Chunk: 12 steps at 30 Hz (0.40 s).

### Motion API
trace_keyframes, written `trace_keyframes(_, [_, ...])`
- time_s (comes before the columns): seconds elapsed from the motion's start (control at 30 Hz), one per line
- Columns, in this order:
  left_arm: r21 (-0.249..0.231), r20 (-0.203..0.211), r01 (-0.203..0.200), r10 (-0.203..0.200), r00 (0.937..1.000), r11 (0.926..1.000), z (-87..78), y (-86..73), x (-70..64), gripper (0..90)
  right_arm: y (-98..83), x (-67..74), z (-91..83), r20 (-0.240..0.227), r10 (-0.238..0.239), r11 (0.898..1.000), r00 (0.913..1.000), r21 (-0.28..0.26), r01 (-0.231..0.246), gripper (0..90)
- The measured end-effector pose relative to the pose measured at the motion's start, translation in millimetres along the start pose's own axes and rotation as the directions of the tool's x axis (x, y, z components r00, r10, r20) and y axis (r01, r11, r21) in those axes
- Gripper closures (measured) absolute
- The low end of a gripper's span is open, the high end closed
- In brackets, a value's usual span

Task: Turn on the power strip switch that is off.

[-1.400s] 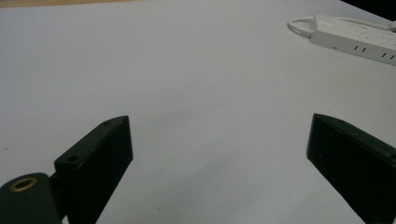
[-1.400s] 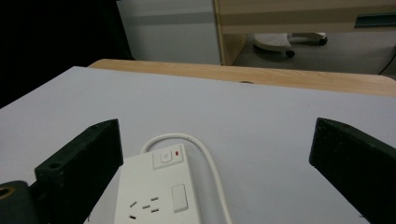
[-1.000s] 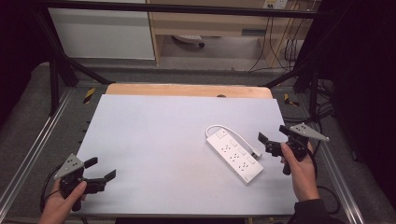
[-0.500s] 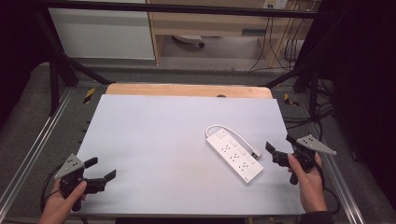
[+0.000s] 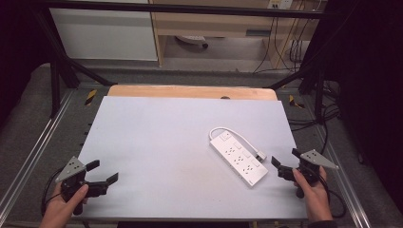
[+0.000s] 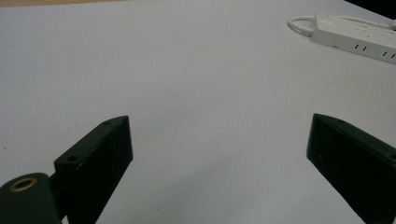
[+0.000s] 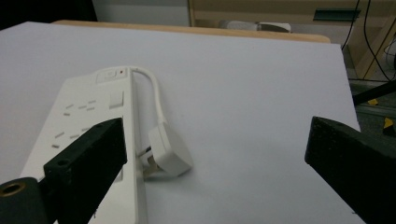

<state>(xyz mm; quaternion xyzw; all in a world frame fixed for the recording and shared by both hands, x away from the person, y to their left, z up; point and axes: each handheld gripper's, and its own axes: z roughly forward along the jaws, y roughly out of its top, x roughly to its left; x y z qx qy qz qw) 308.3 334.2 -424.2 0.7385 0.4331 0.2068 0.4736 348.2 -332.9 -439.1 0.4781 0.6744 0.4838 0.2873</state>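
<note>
A white power strip (image 5: 237,158) lies at an angle on the right half of the white table (image 5: 161,137), its short cord looping back to a white plug (image 7: 169,155) beside it. My right gripper (image 5: 286,162) hovers just right of the strip near the table's right front, jaws wide open and empty. The strip (image 7: 79,126) lies under its left jaw in the right gripper view. My left gripper (image 5: 104,172) rests at the table's front left corner, open and empty, far from the strip (image 6: 355,37).
A wooden board edge (image 5: 190,91) shows behind the white table. Metal rails (image 5: 33,152) run along both sides. Cables (image 5: 328,114) hang off the right, and shelving (image 5: 214,23) stands at the back.
My right gripper has drawn back toward the front right edge, away from the power strip. The left gripper has stayed put.
</note>
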Motion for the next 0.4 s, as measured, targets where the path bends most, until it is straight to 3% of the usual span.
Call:
trace_keyframes(0.2, [0.000,0.002,-0.003,0.003,1.0000,1.0000,0.3,0.1,-0.4,7.2,-15.2,0.2,-0.1,-0.015,-0.051,0.998,0.9986,0.045,0.051,5.9])
trace_keyframes(0.4, [0.001,0.002,-0.005,0.005,1.0000,1.0000,0.0,0.2,-0.7,7.2,-17.5,1.0,1.2,-0.025,-0.063,0.996,0.9977,0.064,0.065,5.9])
